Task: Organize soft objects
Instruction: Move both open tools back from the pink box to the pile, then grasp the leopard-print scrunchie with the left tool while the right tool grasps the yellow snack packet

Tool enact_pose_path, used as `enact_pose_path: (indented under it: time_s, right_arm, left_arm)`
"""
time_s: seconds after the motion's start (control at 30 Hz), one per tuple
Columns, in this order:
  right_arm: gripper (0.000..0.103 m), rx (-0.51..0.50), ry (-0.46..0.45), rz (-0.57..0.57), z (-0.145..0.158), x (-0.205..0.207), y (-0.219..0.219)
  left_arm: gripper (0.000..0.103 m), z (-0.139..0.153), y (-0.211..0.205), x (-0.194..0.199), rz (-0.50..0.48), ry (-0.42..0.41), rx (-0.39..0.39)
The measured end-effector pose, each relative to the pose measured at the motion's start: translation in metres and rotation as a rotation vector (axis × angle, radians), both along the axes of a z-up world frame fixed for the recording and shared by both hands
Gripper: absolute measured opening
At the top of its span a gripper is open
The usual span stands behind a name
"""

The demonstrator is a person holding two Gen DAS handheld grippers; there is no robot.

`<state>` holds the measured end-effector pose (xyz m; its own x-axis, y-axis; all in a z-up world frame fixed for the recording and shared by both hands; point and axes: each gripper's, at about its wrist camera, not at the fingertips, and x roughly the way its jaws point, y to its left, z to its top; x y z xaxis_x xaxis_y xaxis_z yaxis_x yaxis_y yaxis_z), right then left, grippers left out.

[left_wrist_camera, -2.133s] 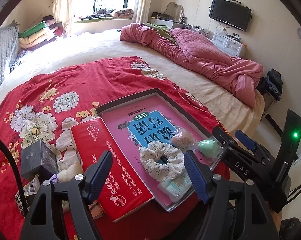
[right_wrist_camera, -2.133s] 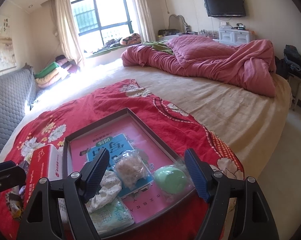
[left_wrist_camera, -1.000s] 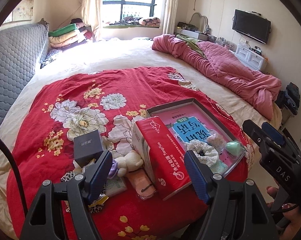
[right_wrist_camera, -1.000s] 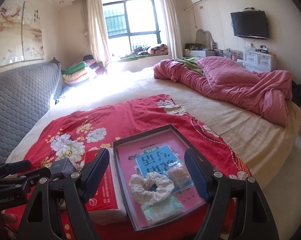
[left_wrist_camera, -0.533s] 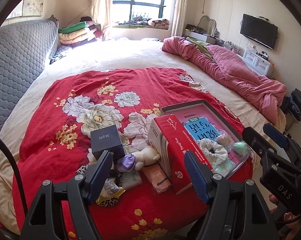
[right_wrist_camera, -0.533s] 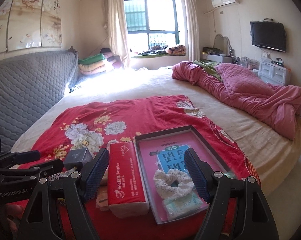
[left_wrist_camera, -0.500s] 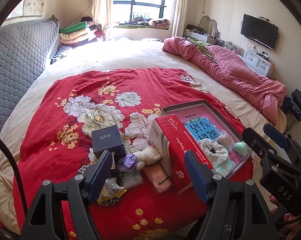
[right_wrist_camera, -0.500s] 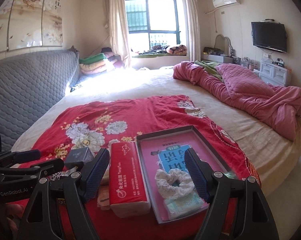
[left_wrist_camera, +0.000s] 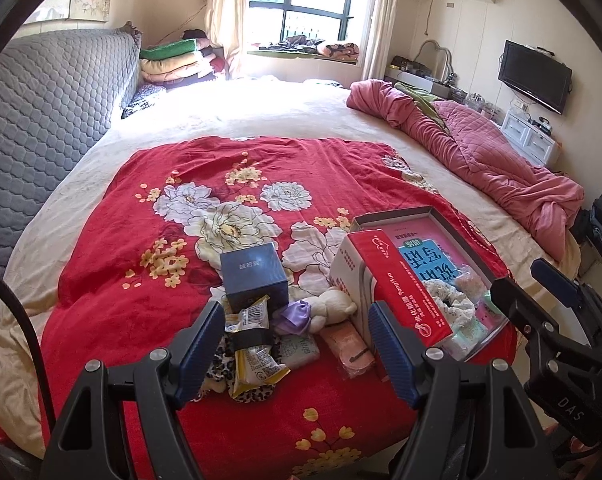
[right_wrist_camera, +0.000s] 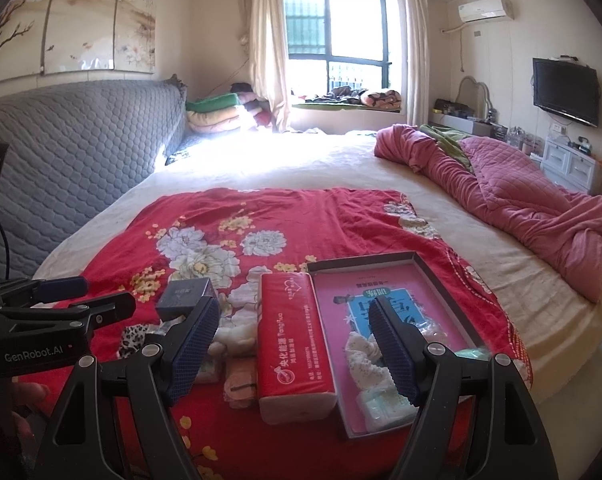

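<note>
On the red blanket point(left_wrist_camera: 149, 280), loose pile point(left_wrist_camera: 277, 332) lies just ahead of the left gripper point(left_wrist_camera: 297, 344), between box point(left_wrist_camera: 253, 276) and tissue pack point(left_wrist_camera: 397, 280). Tray point(right_wrist_camera: 441, 280) with scrunchie point(right_wrist_camera: 365, 354) sits right of the pack, under the right gripper point(right_wrist_camera: 293, 350). Both grippers wide open, empty. Left is nearer the pile; likely picks there and carries rightward over the pack.
</note>
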<state>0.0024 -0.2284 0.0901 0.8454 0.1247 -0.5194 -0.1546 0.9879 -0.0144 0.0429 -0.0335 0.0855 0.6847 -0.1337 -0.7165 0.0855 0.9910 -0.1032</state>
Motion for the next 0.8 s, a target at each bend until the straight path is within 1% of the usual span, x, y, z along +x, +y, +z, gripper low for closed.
enact_pose_path:
  time_s: [0.23, 0.53, 0.8]
  right_arm:
    - [0.078, -0.017, 0.013, 0.022, -0.007, 0.002, 0.010]
    - [0.078, -0.047, 0.016, 0.024, -0.016, 0.004, 0.016]
    - [0.078, -0.101, 0.055, 0.072, -0.040, 0.008, 0.030]
  left_arm:
    - [0.073, -0.005, 0.032, -0.001, 0.065, 0.009, -0.017]
    - [0.073, -0.021, 0.062, -0.003, 0.114, 0.042, -0.025]
    - [0.073, -0.043, 0.082, -0.002, 0.138, 0.083, -0.028]
